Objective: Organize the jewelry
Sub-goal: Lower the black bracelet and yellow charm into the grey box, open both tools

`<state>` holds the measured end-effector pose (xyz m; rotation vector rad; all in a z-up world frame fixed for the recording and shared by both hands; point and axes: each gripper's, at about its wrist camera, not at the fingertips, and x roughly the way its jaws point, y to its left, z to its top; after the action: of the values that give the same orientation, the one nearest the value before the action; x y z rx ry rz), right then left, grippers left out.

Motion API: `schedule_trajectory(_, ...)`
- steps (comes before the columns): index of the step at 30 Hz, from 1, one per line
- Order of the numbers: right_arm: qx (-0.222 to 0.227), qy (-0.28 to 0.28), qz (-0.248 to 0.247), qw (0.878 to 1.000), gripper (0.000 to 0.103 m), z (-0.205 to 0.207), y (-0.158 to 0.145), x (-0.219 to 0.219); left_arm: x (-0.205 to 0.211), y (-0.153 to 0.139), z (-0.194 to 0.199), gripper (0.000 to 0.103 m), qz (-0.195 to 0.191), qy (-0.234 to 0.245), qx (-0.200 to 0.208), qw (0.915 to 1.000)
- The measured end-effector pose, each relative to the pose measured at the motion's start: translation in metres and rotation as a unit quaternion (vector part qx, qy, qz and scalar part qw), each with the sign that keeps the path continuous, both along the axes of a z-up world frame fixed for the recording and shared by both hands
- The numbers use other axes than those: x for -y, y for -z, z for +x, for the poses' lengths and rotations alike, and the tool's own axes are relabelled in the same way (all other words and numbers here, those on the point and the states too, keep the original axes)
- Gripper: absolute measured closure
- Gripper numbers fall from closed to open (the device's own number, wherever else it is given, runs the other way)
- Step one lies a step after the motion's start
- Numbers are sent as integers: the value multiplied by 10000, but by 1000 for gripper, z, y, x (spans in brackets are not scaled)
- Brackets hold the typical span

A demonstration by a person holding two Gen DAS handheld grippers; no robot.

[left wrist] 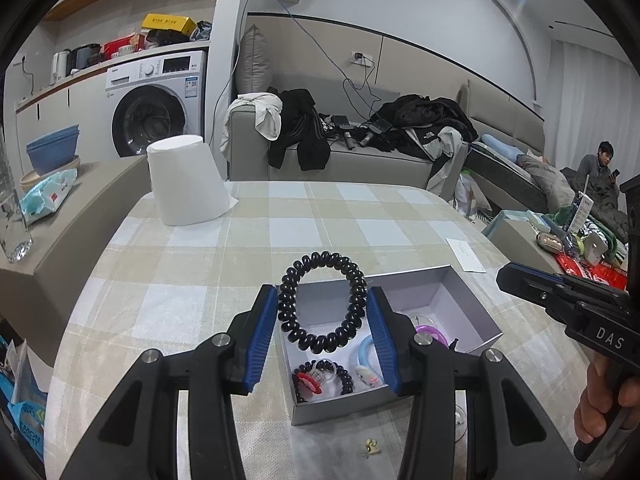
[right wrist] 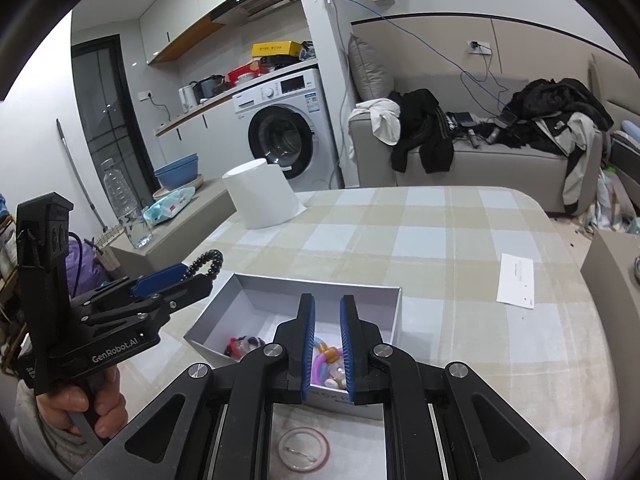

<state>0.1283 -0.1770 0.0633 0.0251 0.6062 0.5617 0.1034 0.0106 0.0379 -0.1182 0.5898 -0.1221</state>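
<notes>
My left gripper (left wrist: 323,292) is shut on a black coiled bracelet (left wrist: 288,304), which stands upright between the blue pads above an open grey box (left wrist: 460,300). In the box lie a black-and-red bead bracelet (left wrist: 304,380), a light blue ring (left wrist: 362,350) and a purple ring (left wrist: 432,332). In the right wrist view the left gripper (right wrist: 200,276) holds the bracelet (right wrist: 212,262) over the box's left wall (right wrist: 256,292). My right gripper (right wrist: 327,299) hovers over the box's near side, shut to a narrow slit with nothing between its pads. Coloured rings (right wrist: 326,360) show below it.
The box sits on a checked tablecloth (left wrist: 280,232). A white paper roll (left wrist: 184,180) stands at the far left, a white card (left wrist: 466,254) lies right of the box. A small gold piece (left wrist: 370,447) and a clear pink-rimmed ring (right wrist: 304,454) lie at the near edge. A person (left wrist: 600,164) sits far right.
</notes>
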Motion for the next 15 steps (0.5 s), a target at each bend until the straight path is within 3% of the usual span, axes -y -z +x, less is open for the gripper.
schedule_trajectory(11,-37,26,-5,10000,88,1,4,1,5,6,8,59,8,181,-190,9997)
schedule_trajectory(15,-36,73,-8,10000,78,0,5,4,7,8,8,35,-3,182,-344,9992)
